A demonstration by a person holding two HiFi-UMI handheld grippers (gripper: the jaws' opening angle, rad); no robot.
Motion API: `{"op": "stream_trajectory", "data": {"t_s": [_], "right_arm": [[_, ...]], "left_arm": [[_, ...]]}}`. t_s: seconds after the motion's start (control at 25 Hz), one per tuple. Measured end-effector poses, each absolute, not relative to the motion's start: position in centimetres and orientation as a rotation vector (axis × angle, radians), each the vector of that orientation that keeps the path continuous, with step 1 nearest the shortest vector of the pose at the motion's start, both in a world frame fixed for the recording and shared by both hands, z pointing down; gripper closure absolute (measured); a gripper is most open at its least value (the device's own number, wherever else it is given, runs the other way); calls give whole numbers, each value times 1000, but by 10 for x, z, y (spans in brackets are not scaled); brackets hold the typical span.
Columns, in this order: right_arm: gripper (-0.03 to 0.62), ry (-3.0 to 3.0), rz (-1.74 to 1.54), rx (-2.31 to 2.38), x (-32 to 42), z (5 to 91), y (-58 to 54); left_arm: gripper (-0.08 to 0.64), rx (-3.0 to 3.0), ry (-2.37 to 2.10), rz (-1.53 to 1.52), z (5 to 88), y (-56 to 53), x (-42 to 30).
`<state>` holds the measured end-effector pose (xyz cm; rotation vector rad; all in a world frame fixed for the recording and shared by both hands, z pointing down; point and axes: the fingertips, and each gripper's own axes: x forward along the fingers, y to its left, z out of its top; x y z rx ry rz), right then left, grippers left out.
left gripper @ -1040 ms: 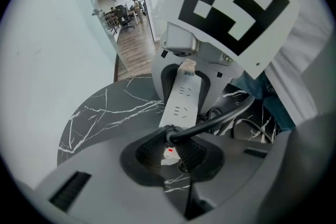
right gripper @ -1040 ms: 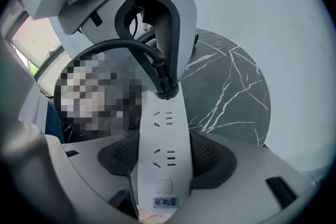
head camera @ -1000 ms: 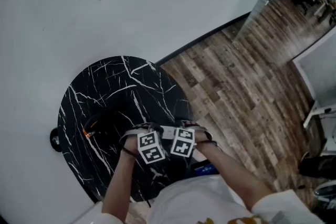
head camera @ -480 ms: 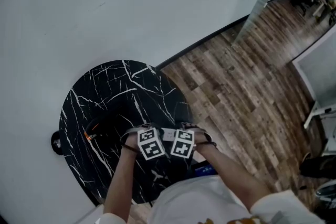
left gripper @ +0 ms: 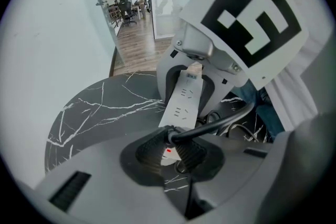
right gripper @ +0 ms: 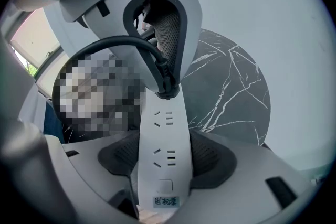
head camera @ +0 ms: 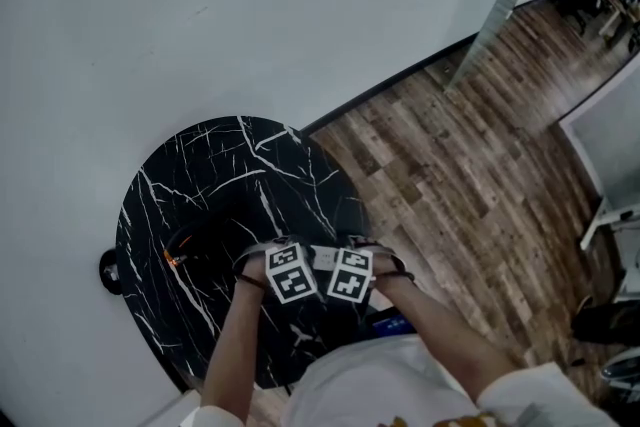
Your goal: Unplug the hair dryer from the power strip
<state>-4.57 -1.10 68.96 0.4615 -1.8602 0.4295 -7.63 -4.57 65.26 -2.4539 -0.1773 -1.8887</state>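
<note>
Over the round black marble table (head camera: 200,165), the white power strip (right gripper: 164,128) sits clamped across its width in the right gripper (right gripper: 165,161). At the strip's far end, the left gripper (left gripper: 169,151) has its jaws narrowed tight on the black plug (right gripper: 166,89), which is seated in the strip.

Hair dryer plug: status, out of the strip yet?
Left gripper shut on the plug. Right gripper clamps the power strip. Plug still seated at the strip's end. Nothing in the way.
</note>
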Motion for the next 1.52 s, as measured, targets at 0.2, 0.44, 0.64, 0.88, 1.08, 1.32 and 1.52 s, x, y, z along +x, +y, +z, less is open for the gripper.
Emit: {"op": "stream_trajectory", "data": {"t_s": [0.2, 0.44, 0.64, 0.88, 1.08, 1.32, 1.52], "right_arm": [[324, -1867, 431, 467, -45, 689, -12], [324, -1833, 431, 450, -44, 691, -11], [324, -1838, 428, 450, -45, 689, -11], [324, -1832, 441, 467, -46, 689, -12], [324, -1830, 442, 468, -45, 690, -13], [324, -1820, 440, 457, -46, 688, -13], [324, -1819, 433, 452, -46, 689, -13]], "left_arm": [[503, -2499, -214, -1907, 651, -47, -75], [505, -2427, -88, -1818, 649, -47, -76], [505, -2451, -86, -1835, 652, -47, -77], [503, -2528, -233, -1927, 651, -46, -76], [503, -2526, -243, -1920, 649, -48, -75], [503, -2465, -124, -1856, 647, -48, -76], [503, -2473, -126, -1872, 650, -47, -78]]}}
